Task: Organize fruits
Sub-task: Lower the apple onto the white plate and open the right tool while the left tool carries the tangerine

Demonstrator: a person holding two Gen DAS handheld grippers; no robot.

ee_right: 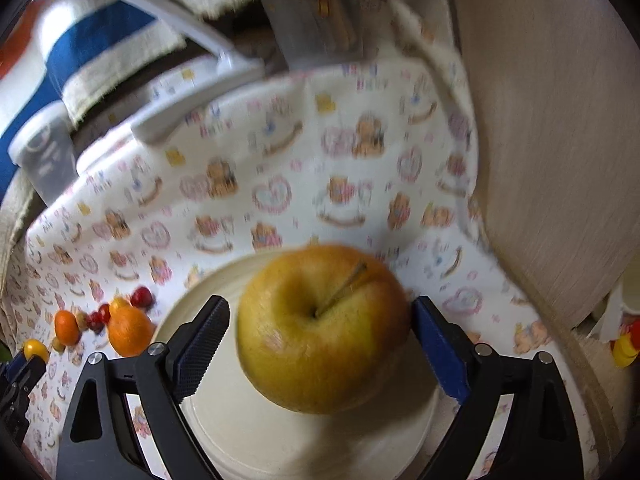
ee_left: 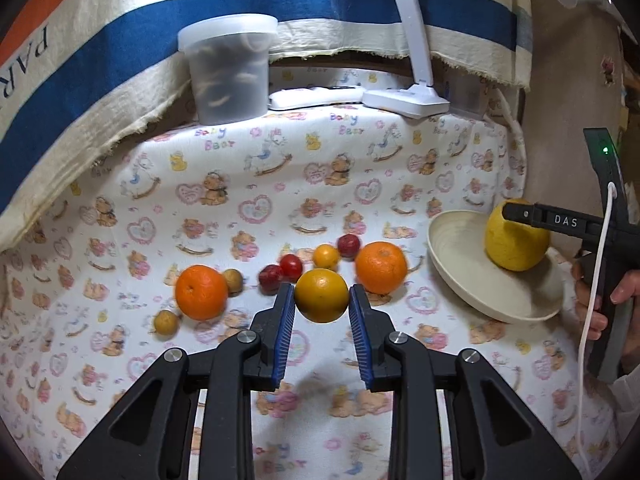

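Yellow-orange fruit: a small round yellow-orange citrus fruit (ee_left: 321,295) is clamped between the blue pads of the left gripper (ee_left: 322,300) and looks lifted just clear of the printed cloth on the worktop (ee_left: 280,184).
Left gripper: jaws drawn in tight on that fruit — both pads press its sides.
Plate: a shallow cream plate (ee_left: 448,256) lies to the right of the left gripper and a little farther away, near it — that is the way the carried fruit has to travel.
Apple: a large yellow-green apple (ee_right: 320,332) sits on the plate, stem up and leaning to the right.
Right gripper: the right gripper (ee_right: 320,338) straddles the apple with jaws spread wide; there is a gap on the left pad's side, while the right pad is at the skin, and I judge the apple released.
Nearer hand: the left, since it already has the fruit; the right one crowds the plate's far side.
Rest of the fruit: two bright round oranges (ee_left: 201,292), small red fruits and brownish ones wait on the cloth, left of the plate.
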